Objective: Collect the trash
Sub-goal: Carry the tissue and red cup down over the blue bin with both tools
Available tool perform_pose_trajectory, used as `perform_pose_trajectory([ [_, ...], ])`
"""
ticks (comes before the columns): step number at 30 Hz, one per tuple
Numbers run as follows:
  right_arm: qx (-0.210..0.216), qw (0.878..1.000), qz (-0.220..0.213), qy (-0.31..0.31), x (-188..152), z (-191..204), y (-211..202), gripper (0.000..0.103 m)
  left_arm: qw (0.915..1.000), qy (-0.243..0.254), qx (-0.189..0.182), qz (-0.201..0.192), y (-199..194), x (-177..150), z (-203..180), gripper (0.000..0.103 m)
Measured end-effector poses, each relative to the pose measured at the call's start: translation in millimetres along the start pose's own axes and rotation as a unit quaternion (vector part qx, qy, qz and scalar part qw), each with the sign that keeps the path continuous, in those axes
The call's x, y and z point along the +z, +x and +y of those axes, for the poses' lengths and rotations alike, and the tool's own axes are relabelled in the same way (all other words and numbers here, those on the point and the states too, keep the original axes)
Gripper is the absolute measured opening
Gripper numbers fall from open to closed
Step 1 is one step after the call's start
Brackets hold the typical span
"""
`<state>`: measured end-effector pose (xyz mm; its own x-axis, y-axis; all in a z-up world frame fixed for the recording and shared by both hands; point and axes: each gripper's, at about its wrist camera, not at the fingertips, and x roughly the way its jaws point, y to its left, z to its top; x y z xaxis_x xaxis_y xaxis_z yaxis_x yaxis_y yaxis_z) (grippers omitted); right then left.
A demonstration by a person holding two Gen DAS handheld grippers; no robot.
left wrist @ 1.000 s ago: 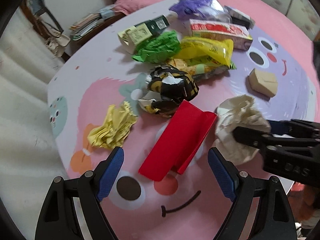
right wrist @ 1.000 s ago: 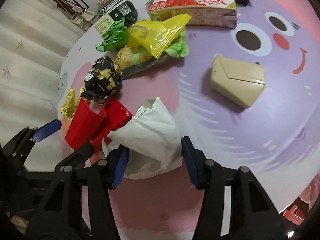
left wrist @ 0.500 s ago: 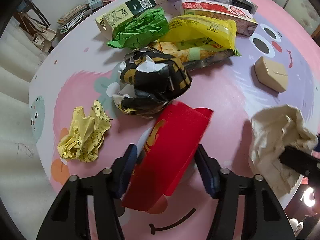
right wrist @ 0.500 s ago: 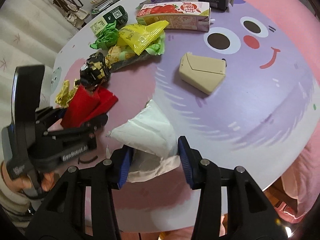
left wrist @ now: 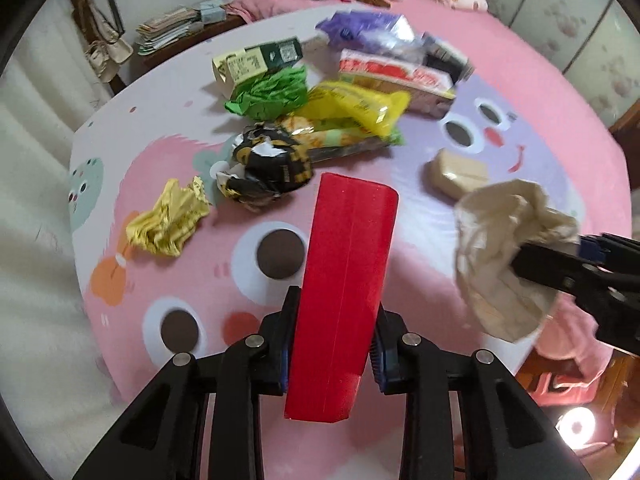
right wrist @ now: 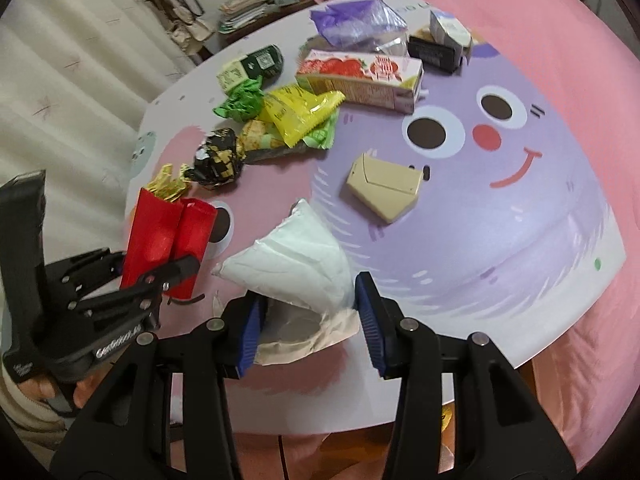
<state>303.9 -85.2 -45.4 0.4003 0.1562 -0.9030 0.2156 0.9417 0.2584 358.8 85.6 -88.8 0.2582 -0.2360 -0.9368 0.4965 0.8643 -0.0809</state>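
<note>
Lifting both pieces clear of the round table [right wrist: 560,288], I held the red carton [left wrist: 344,272] clamped in my left gripper [left wrist: 332,344], the crumpled white paper bag [right wrist: 292,264] pinched in my right gripper [right wrist: 308,320], ready for binning.

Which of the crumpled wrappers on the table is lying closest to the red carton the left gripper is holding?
The black-and-yellow crumpled wrapper, just beyond the red carton; the gold wrapper and green wrapper lie farther off.

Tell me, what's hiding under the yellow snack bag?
Under the yellow snack bag lies a green wrapper and a cracker-print packet. Their covered parts can't be seen.
</note>
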Motion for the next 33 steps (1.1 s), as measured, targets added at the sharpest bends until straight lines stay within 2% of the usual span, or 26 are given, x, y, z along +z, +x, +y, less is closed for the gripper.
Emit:
perform_pose_trajectory([
  [4, 0.016, 0.999, -0.011, -0.044, -4.6, -7.8, -21.8, 0.041, 0.9992, -0.025, 0.003, -0.03, -34.6, -19.1, -18.4, 0.029],
  [8, 0.029, 0.995, -0.008, -0.098, -22.7, -23.6, -38.2, 0.041, 0.9961, -0.067, 0.011, -0.055, -58.6, -52.3, -60.5, 0.029],
  [17, 0.066, 0.981, 0.024, -0.183, -109.3, -84.5, -59.1, 0.041, 0.9859, -0.155, 0.026, -0.058, -56.8, -133.7, -164.8, 0.029],
  [20, 0.066, 0.978, 0.048, -0.19, -141.7, -102.8, -53.9, 0.041, 0.9839, -0.171, 0.025, -0.045, -45.4, -160.3, -188.5, 0.029],
  [25, 0.064, 0.979, 0.084, -0.175, -188.0, -135.3, -30.3, 0.041, 0.9846, -0.171, 0.034, 0.003, -8.4, -201.5, -221.0, 0.029],
  [33, 0.031, 0.986, 0.129, -0.102, -254.5, -196.5, 52.4, 0.042, 0.9797, -0.186, 0.036, 0.066, 82.6, -256.4, -230.4, 0.03],
])
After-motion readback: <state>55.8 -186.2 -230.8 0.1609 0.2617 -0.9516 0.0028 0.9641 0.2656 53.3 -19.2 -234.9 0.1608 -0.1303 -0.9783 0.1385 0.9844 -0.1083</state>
